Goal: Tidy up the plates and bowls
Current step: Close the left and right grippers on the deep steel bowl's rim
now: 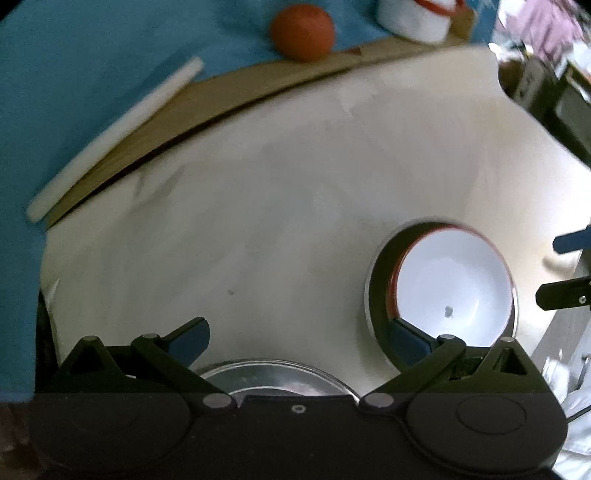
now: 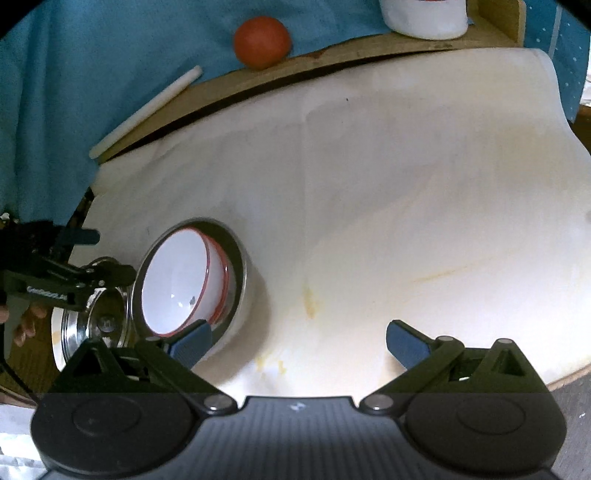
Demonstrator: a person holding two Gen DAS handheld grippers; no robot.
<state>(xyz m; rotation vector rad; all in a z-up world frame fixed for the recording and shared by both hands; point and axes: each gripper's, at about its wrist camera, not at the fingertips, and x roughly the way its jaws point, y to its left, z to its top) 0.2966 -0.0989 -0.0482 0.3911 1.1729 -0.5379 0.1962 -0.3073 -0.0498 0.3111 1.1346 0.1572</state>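
Observation:
A white bowl with a red rim (image 1: 454, 280) (image 2: 173, 280) sits tilted inside a steel bowl (image 1: 377, 291) (image 2: 245, 291) on the pale table cover. A second red rim shows just beneath it. A shiny steel plate (image 1: 277, 374) (image 2: 74, 332) lies beside the bowls. My left gripper (image 1: 297, 341) (image 2: 98, 254) hovers open above the steel plate, with its right pad just in front of the steel bowl. My right gripper (image 2: 299, 341) (image 1: 554, 269) is open over bare cover to the right of the bowls. Neither holds anything.
At the back, a red ball (image 1: 303, 31) (image 2: 262, 40), a white stick (image 1: 110, 140) (image 2: 147, 110) and a white tub (image 1: 417, 18) (image 2: 424, 18) rest on a wooden board (image 1: 221, 96) against blue cloth (image 1: 74, 74). The table edge (image 2: 569, 380) runs at the lower right.

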